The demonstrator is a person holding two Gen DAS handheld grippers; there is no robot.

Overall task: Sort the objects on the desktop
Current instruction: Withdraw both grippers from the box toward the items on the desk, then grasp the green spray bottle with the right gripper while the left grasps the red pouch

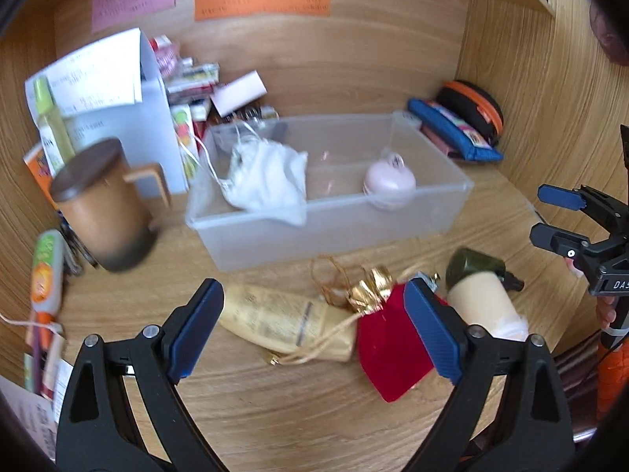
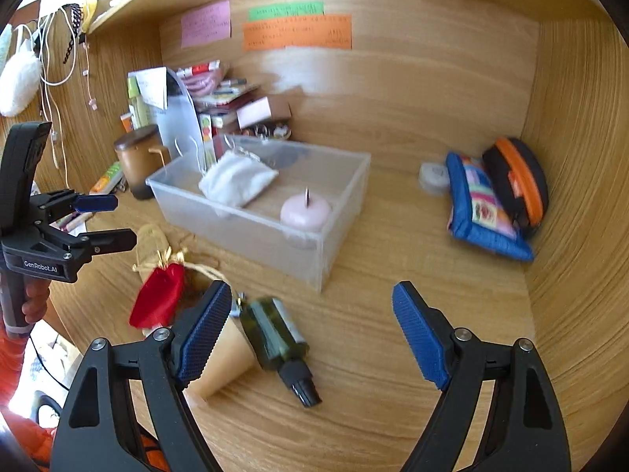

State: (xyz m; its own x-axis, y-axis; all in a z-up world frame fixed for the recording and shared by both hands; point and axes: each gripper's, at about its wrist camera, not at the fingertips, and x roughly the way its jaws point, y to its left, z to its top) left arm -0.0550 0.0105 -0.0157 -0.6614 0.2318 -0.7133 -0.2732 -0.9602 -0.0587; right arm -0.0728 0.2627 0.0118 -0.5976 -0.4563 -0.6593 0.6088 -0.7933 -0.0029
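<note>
Hovering both grippers, left gripper (image 1: 314,330) and right gripper (image 2: 312,330), with jaws spread and empty over the loose pouches and green bottle (image 2: 275,338), apparently readying pickups for the clear bin (image 2: 342,204).

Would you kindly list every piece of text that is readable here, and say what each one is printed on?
"GenRobot.AI": on the body of the left tool, seen from the right wrist.
"DAS", cut off at the picture's edge: on the right tool.
Pink note, green note, orange note: writing too blurred to read.
White sheet: print unreadable.

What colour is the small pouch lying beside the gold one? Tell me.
Red, clearest in the left wrist view.
</note>
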